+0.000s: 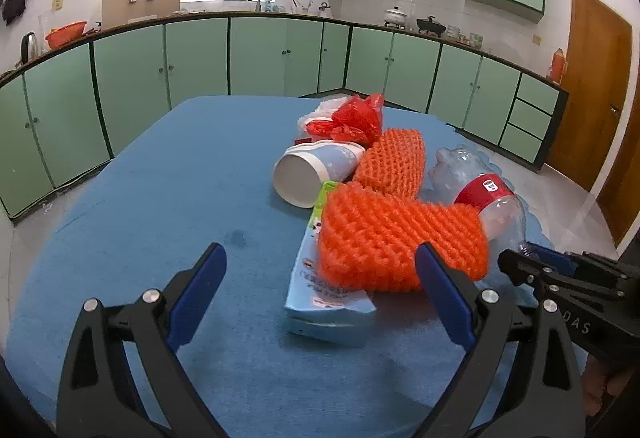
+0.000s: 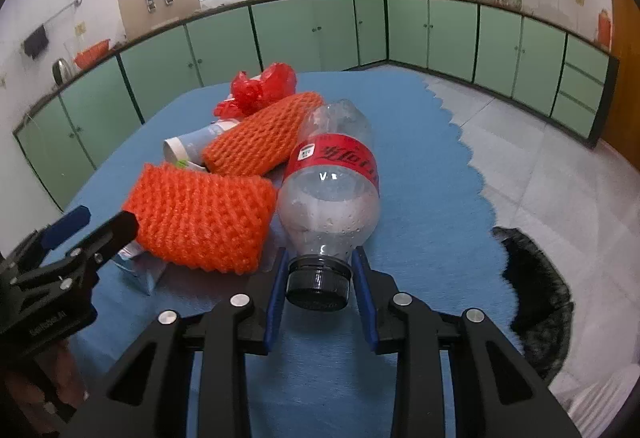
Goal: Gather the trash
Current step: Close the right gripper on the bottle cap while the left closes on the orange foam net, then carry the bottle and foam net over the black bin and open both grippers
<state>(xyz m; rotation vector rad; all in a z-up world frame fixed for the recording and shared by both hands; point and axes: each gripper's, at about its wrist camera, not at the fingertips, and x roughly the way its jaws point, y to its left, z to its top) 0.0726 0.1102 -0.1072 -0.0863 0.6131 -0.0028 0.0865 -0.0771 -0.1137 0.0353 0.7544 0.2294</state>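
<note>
Blue cloth covers the table (image 1: 160,177) under my tongs, with green kitchen cabinets curving behind. Nearest, my right tongs (image 2: 320,278) sit with a blue pad on either side of the black cap of the plastic bottle (image 2: 332,193); they look closed on it, or all but. The bottle lies on its side, cap toward me, its long axis running straight away from the right tongs, base pointing at the far cabinets. My left tongs (image 1: 320,278) are spread wide, gripping nothing, poised over the flattened blue carton (image 1: 320,302) and the near orange foam net (image 1: 400,238) lying on it. Just beyond lie a second orange net (image 1: 394,161), a tipped paper cup (image 1: 316,169) with its mouth facing me, and a crumpled red bag (image 1: 352,117) farthest off. I judge the bottle goes first: the right side has it, aligned for a straight pull back.
</note>
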